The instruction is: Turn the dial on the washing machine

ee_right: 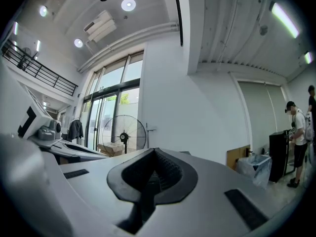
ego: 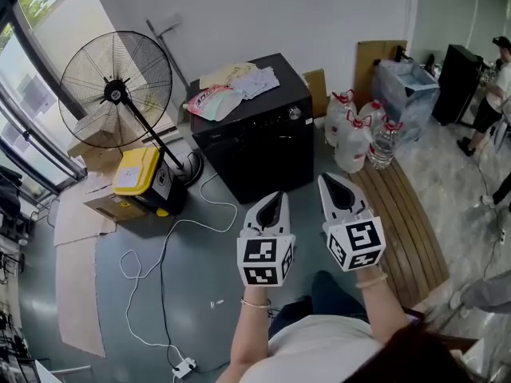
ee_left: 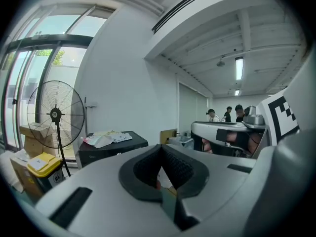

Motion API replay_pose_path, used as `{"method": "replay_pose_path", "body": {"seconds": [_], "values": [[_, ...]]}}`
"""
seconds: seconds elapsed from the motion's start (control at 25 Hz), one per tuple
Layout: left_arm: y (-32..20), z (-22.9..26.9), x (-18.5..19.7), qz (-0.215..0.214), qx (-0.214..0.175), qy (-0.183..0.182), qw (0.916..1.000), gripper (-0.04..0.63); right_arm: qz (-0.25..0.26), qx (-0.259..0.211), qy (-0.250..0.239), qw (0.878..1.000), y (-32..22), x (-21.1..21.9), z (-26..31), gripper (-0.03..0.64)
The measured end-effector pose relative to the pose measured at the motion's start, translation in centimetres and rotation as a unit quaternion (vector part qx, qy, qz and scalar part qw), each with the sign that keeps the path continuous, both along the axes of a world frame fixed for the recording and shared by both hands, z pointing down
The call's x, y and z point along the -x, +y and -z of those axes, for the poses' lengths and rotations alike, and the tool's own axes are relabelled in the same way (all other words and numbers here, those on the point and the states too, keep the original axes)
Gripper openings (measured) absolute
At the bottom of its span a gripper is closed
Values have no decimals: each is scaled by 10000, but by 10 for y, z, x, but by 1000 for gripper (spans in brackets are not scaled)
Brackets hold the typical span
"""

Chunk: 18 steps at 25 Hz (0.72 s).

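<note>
The black washing machine (ego: 263, 146) stands on the floor by the far wall, with its small silver dial (ego: 295, 113) on the front panel near the top right. Clothes and a pink-and-white bag (ego: 214, 100) lie on its lid. My left gripper (ego: 274, 197) and right gripper (ego: 326, 179) are side by side in front of it, pointing at it and well short of it. Both have their jaws shut with nothing between them. In the left gripper view the machine (ee_left: 106, 149) shows beyond the closed left gripper (ee_left: 160, 147). The right gripper (ee_right: 154, 151) hides it in the right gripper view.
A standing fan (ego: 116, 90) and a yellow box (ego: 137, 171) on cardboard stand left of the machine. Water jugs (ego: 353, 138) and a wooden slatted bench (ego: 407, 222) are to its right. A white cable (ego: 160, 266) trails over the floor. A person (ego: 491, 86) stands at the far right.
</note>
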<state>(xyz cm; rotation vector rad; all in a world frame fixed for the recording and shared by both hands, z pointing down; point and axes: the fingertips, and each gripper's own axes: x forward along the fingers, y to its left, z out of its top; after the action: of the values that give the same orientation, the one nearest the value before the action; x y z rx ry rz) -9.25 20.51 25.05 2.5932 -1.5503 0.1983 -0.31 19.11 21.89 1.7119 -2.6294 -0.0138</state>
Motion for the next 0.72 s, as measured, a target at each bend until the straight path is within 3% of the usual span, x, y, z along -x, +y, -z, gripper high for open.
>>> {"method": "replay_pose_path", "body": {"seconds": [0.72], "values": [[-127, -19, -36, 74, 187, -58, 9998, 14, -48, 24, 224, 9997, -125, -39, -17, 26]]}}
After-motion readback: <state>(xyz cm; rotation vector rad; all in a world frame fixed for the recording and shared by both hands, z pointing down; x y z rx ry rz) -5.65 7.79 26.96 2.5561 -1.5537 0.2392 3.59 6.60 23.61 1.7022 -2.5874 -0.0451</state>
